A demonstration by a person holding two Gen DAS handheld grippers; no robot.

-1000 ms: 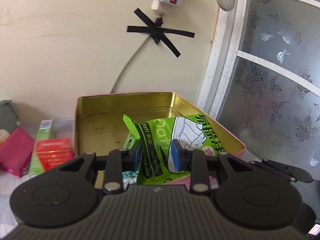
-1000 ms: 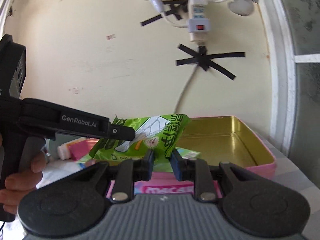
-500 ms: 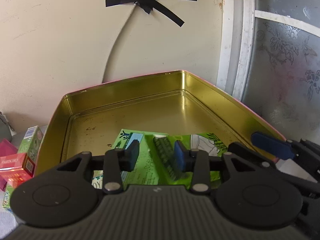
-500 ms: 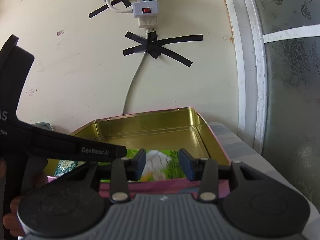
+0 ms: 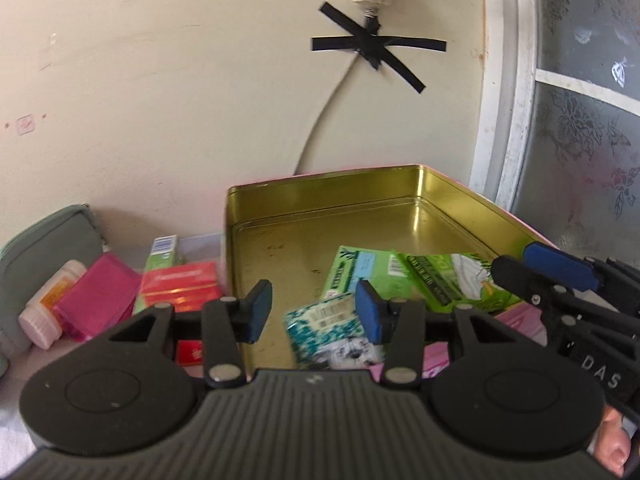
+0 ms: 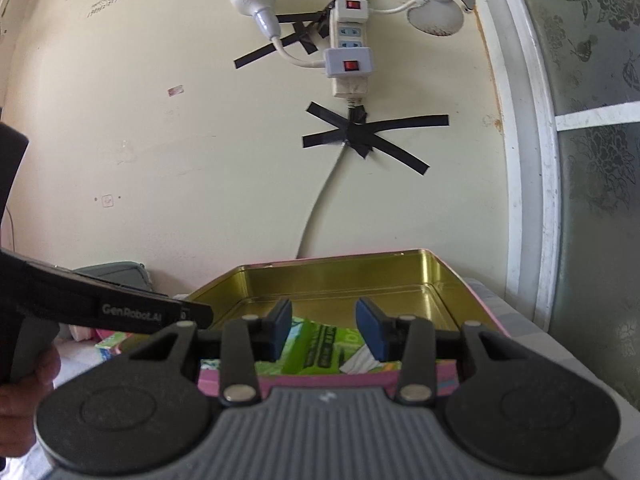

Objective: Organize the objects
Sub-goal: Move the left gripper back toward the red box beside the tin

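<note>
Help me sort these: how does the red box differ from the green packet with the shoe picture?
The red box is outside the gold tin, to its left; the green packet lies inside. The red box is a stiff carton; the green packet is soft and crinkled. The red box sits on other items; the green packet lies beside others. No gripper holds either.

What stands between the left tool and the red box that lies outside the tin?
Nothing visible. The left tool, its jaws opening and empty, hangs over the tin's near left corner; the red box lies just left of that wall, uncovered.
</note>
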